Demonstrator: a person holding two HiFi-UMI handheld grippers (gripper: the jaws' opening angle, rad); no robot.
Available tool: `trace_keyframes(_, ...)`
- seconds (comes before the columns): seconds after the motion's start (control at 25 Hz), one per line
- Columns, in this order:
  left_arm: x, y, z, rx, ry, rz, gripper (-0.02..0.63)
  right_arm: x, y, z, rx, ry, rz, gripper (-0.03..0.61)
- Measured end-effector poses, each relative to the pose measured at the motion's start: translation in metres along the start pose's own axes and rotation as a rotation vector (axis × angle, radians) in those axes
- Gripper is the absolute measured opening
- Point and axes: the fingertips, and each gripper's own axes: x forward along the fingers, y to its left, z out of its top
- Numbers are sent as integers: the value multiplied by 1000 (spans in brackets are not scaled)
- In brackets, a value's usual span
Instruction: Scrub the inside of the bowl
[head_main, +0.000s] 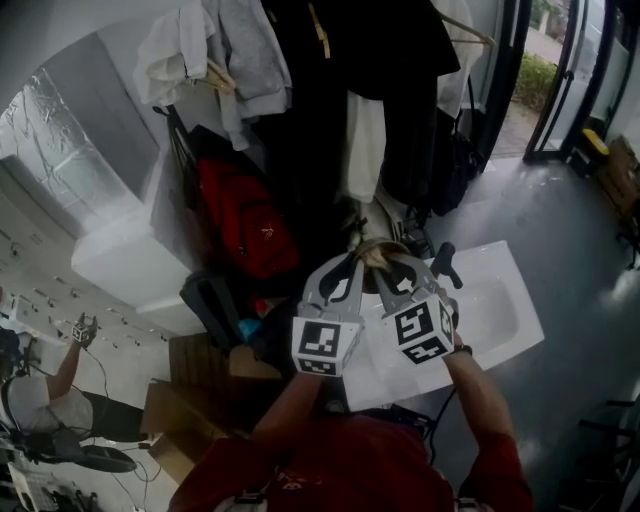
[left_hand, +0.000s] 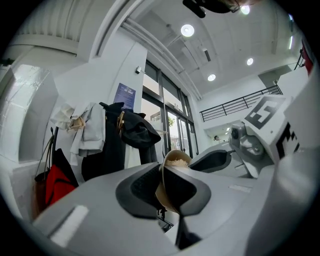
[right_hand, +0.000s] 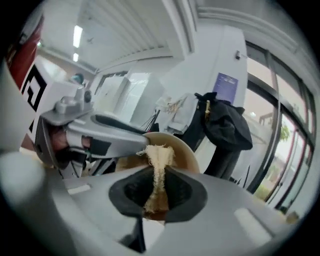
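Left gripper (left_hand: 167, 172): I am clamping the bowl (left_hand: 177, 157) by its rim, in the air, to expose its inside | right gripper (right_hand: 157, 175): I am pinching the scrubber (right_hand: 159, 157), reaching it inside the bowl.

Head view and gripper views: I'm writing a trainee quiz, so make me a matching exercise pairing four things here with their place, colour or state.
Things:
1 bowl
2 fibrous scrubber
3 backpack
4 sink

Descriptions:
A red, hanging beside the clothes
B rim clamped by the jaws of the left gripper
C white, below both grippers
D pinched by the jaws of the right gripper, at the bowl's opening

Pairs: 1-B; 2-D; 3-A; 4-C
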Motion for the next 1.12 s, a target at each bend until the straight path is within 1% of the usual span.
trace_keyframes(0.12, 1, 1, 4, 2, -14, 8, 32, 0, -8, 1, 246, -35, 4, 49)
trace_keyframes(0.2, 2, 1, 5, 0, -20, 13, 32, 0, -14, -1, 440, -65, 7, 49)
trace_keyframes(0.28, 2, 2, 7, -1, -31, 18, 32, -2, -18, -1, 672, -118, 29, 49)
trace_keyframes(0.4, 2, 1, 16, 29, -56, 22, 32, -3, -21, -3, 1057, -198, 100, 49)
trace_keyframes(0.44, 2, 1, 17, 36, -59, 22, 32, -3, -21, -4, 1167, -217, 126, 49)
trace_keyframes(0.52, 2, 0, 16, 35, -61, 22, 32, -3, -21, -8, 1337, -248, 170, 49)
trace_keyframes(0.72, 3, -1, 8, 21, -51, 17, 32, -1, -20, -15, 1709, -333, 259, 49)
trace_keyframes(0.8, 4, -2, 8, 32, -51, 10, 32, -1, -19, -20, 1820, -359, 274, 49)
trace_keyframes(0.88, 5, -3, 8, 34, -52, 7, 32, -1, -19, -22, 1878, -379, 283, 49)
trace_keyframes(0.96, 5, -2, 8, 30, -53, 6, 32, -1, -20, -23, 1888, -391, 283, 49)
trace_keyframes(1.12, 6, -3, 8, 28, -55, -1, 32, -1, -21, -23, 1837, -397, 262, 49)
